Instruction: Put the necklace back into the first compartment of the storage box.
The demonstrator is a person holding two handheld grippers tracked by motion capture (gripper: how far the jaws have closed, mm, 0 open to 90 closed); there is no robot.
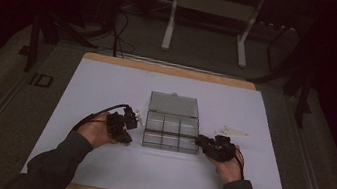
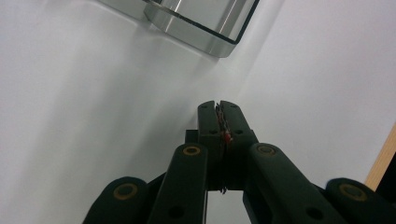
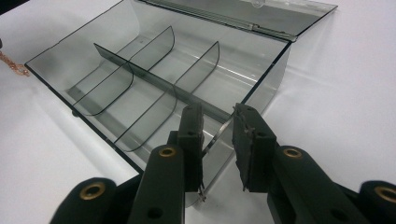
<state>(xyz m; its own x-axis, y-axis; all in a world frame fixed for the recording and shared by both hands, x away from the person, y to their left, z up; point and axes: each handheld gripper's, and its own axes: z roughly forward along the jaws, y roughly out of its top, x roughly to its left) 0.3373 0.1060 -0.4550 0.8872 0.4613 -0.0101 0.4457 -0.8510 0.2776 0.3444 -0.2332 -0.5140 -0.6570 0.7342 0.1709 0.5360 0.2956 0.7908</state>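
A clear smoky box [image 1: 169, 148] with several compartments lies mid-table, its lid [image 1: 174, 104] folded back flat. My right gripper [image 1: 201, 141] is at the box's near right corner. In the right gripper view that corner [image 3: 219, 140] sits between the jaws of the right gripper [image 3: 218, 114], a pad against each wall. My left gripper [image 1: 132, 120] is just left of the box. Its jaws [image 2: 218, 105] are shut on a thin copper-coloured strand [image 2: 226, 136], and a box corner [image 2: 201, 28] lies ahead. A bit of copper chain [image 3: 11, 65] shows beside the box's far end.
A small white flat piece [image 1: 230, 131] lies on the white mat right of the box. The wooden table edge [image 1: 170, 69] runs along the back, with a white frame's legs [image 1: 168, 34] on the floor beyond. Bare mat [image 1: 145, 172] stretches between my forearms.
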